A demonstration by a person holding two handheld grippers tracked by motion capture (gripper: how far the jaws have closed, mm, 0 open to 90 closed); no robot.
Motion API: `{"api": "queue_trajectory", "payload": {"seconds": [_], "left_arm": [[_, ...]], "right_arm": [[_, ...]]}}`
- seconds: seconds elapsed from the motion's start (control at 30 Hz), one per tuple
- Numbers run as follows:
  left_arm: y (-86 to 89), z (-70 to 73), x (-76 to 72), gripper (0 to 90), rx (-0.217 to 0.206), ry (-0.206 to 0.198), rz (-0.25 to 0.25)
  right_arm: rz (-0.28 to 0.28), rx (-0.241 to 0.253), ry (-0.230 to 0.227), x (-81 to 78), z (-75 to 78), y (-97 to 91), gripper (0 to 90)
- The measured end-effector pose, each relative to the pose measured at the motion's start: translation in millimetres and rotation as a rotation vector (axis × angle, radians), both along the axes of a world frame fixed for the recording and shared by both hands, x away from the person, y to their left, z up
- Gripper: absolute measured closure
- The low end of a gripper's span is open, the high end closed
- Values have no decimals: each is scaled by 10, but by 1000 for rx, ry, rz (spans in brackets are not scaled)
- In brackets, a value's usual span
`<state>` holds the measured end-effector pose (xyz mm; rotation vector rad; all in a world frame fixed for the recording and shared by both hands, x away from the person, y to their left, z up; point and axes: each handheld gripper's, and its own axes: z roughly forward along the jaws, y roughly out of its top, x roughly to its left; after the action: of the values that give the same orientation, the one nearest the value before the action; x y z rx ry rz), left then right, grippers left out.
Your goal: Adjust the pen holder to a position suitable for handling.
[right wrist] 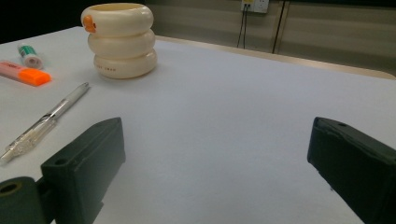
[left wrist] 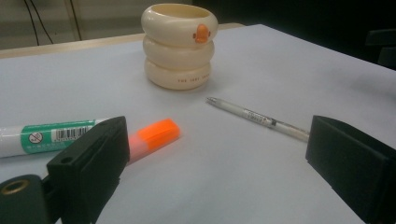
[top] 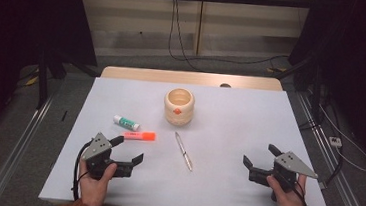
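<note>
Judging by looks, we find the orange highlighter (top: 140, 136) light, stiff and slick; it lies just beyond our left gripper (top: 128, 148). Both grippers gape wide, empty; right gripper (top: 261, 156) idles far right. Pinch its middle.

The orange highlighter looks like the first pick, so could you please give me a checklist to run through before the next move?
1. Left hand-held gripper open, nothing between its jaws: ok.
2. Right hand-held gripper open and empty: ok.
3. Orange highlighter lies flat on the white table, just ahead of the left hand-held gripper: ok.
4. Green-and-white glue stick lies close behind the highlighter; touching or apart: cannot tell.
5. Cream ring-shaped pen holder stands upright, mouth open: ok.
6. Clear slim pen lies apart from the highlighter: ok.
</note>
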<state>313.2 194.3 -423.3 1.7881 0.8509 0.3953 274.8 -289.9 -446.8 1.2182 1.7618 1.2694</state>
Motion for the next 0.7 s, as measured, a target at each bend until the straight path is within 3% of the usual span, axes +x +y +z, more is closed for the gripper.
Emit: {"api": "queue_trajectory", "payload": {"seconds": [0.2, 0.37, 0.7], "left_arm": [[-13, -11, 17, 60, 2, 4, -8], [-2, -18, 23, 61, 11, 17, 3], [17, -18, 14, 61, 17, 16, -4]], "right_arm": [[1, 44, 48, 21, -11, -30, 36], [10, 46, 47, 23, -10, -38, 35], [41, -7, 32, 65, 3, 56, 34]]}}
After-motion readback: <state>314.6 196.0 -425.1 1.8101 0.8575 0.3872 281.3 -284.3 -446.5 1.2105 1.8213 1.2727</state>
